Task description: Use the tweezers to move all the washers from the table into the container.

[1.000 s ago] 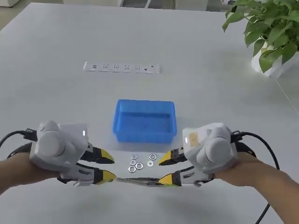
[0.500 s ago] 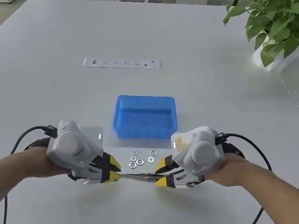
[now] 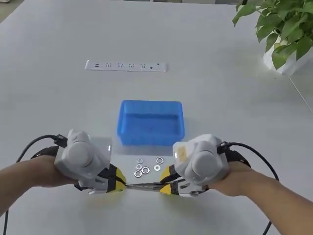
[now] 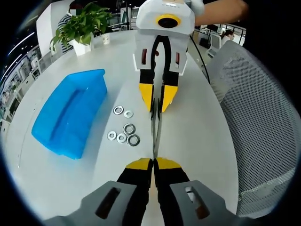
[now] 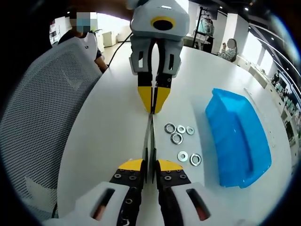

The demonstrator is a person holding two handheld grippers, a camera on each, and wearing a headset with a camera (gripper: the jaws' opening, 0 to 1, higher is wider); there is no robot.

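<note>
"Counting the washers (image 3: 146, 167), how many had reached the container (image 3: 151, 103)?"

"None that I could see — six lay in a loose cluster on the table (image 3: 220, 88), between the blue container's near wall and the tweezers (image 3: 142, 185). The container looked empty inside."

"And the tweezers themselves?"

"They lay just on the person's side of the washers, with a gripper at each end. The left gripper (image 3: 116, 182) had its jaws pressed together on one end and the right gripper (image 3: 166, 182) had its jaws pressed together on the other. The two faced each other along the tool."

"Were the tweezers lifted?"

"I could not tell whether they were clear of the table or resting on it."

"So where did the job stand?"

"At the very start, by my reckoning — the tool was in hand, but no washer was pinched and all six were left to carry across. One gripper would probably need the tweezers alone, held so it could squeeze the tips."
</note>
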